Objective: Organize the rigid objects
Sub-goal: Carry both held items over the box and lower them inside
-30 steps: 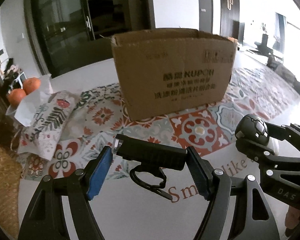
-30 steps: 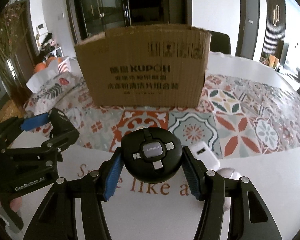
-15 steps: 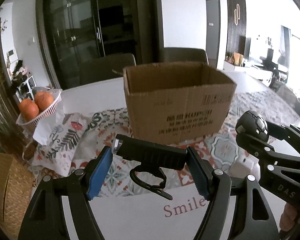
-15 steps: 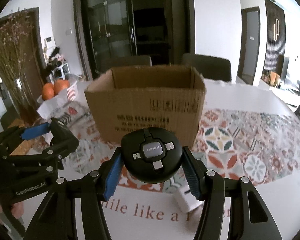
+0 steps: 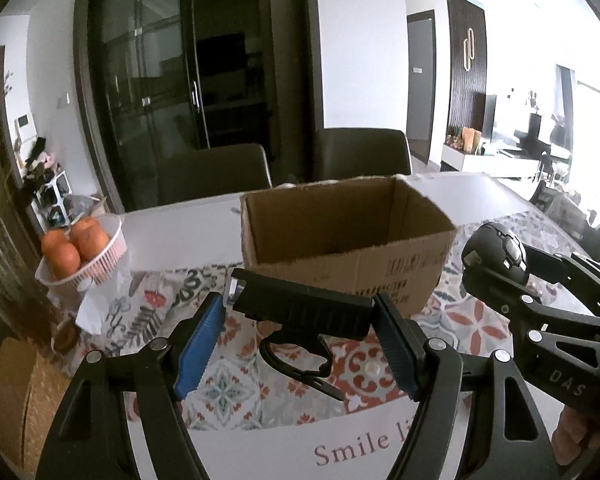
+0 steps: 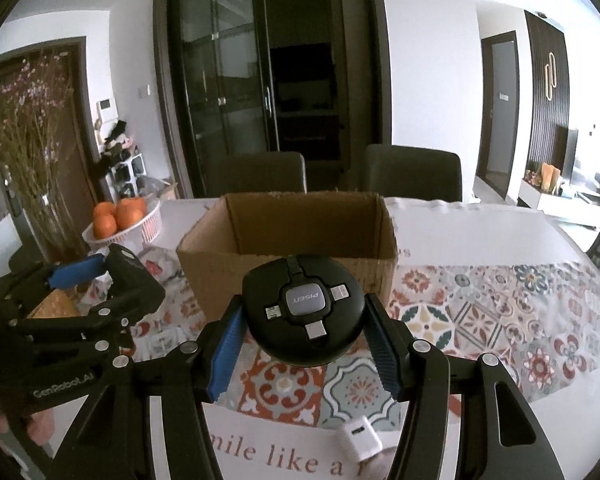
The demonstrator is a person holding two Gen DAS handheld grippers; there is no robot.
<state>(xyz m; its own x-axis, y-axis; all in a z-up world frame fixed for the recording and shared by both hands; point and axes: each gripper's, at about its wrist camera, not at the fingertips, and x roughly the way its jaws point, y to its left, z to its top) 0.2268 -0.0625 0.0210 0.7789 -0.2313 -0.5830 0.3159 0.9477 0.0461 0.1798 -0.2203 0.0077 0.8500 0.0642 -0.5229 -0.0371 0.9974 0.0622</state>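
Hovering short of the cardboard box point(image 6: 288, 272) rim: left gripper point(image 5: 300, 340) clamping black flashlight point(image 5: 300, 308), right gripper point(image 6: 302, 344) clamping round black adapter point(image 6: 304, 308).

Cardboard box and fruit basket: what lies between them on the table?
In the left wrist view, bare white tabletop separates the cardboard box from the fruit basket; crumpled floral cloth lies just below.

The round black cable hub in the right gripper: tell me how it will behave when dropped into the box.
The round black cable hub looks rigid, so it should land without flopping. Its curved edge may let it roll or slide. The cardboard box looks light and could shift.
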